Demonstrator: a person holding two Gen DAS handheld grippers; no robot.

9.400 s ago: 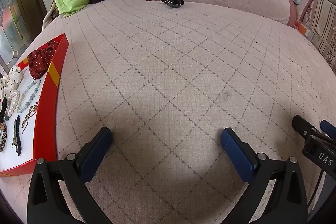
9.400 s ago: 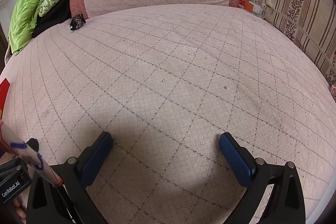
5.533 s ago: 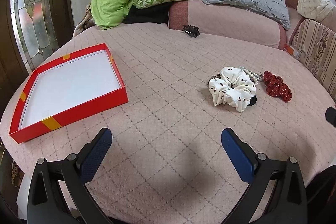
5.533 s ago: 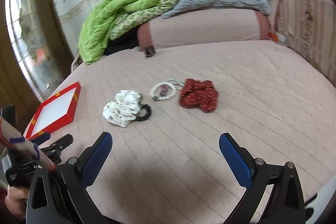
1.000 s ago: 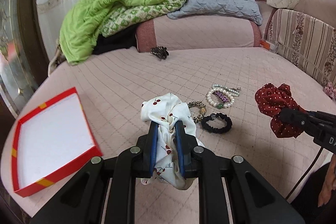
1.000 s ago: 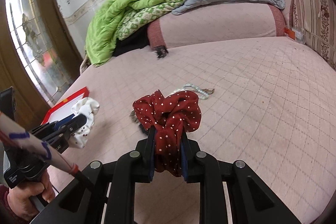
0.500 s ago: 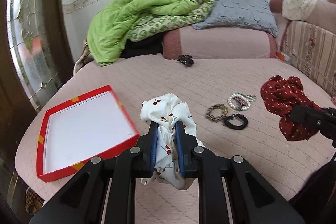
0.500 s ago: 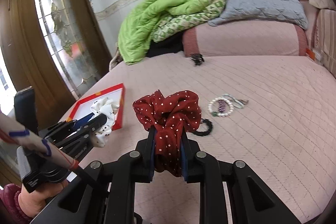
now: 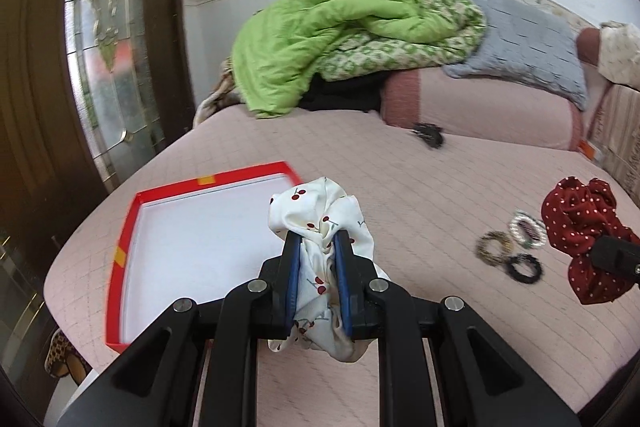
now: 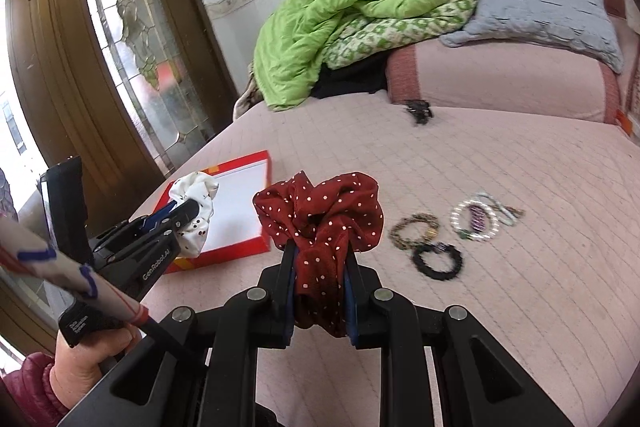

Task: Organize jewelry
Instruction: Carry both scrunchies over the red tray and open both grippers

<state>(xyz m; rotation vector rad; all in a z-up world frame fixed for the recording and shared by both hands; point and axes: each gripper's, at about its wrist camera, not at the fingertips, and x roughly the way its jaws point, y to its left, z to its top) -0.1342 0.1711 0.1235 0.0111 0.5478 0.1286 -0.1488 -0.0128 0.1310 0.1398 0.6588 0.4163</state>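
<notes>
The left gripper [image 9: 317,259] sits at lower centre of its view, jaws pinched tight on a white scrunchie [image 9: 320,215]. The right gripper [image 10: 320,267] does likewise with a red scrunchie [image 10: 320,211]. A hand [image 10: 86,355] (lower left, red sleeve) grips the left handle.

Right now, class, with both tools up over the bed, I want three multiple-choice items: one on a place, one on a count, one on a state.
1. Where is the red tray?
A. on the bed
B. on the floor
C. on the pillow

2. How many bracelets lie loose on the bed?
A. one
B. three
C. six

3. What does the right tool hold?
A. nothing
B. a pearl bracelet
C. the red dotted scrunchie

Key: 1 A, the tray rests on the pink cover. 2 B, leopard, black and pearl rings lie together. 3 C, red fabric is pinched between its fingers.
</notes>
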